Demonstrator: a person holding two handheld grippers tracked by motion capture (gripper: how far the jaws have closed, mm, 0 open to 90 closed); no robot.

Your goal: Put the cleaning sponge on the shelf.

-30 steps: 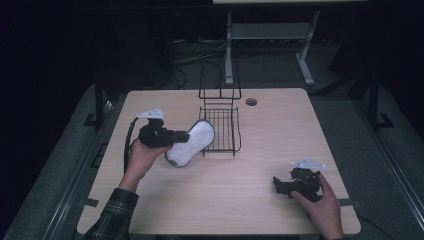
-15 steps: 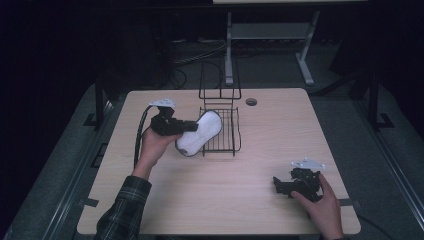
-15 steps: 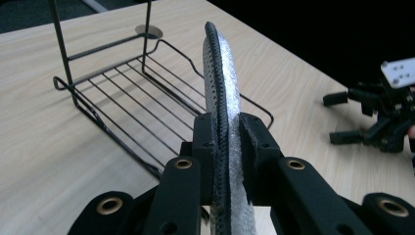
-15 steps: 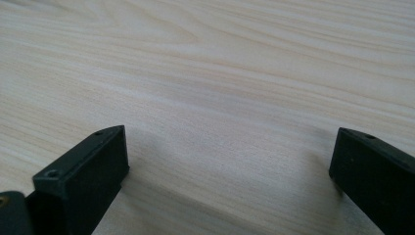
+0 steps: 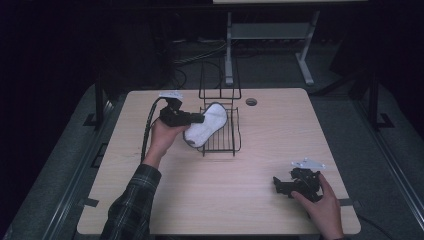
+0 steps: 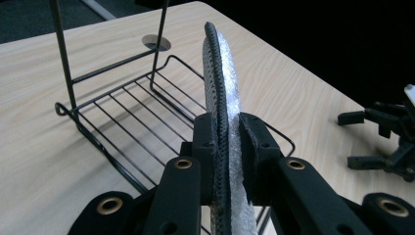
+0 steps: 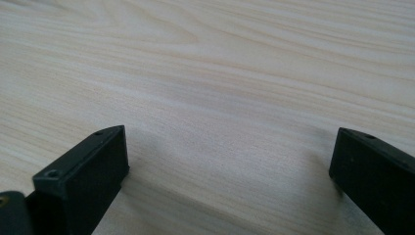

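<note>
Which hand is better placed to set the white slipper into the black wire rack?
Left. The left tool is shut on the white slipper, holding it over the black wire rack. The right tool sits open near the table's front right edge.

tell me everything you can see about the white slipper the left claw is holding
The white fluffy slipper with a dark sole looks like soft fleece on top with a thin dark textured sole. It is gripped edge-on, near one end, between the jaws of the left claw, which are shut on it. It is held up off the table, tilted, its far end reaching over the black wire rack. Whether it touches the rack cannot be told.
</note>
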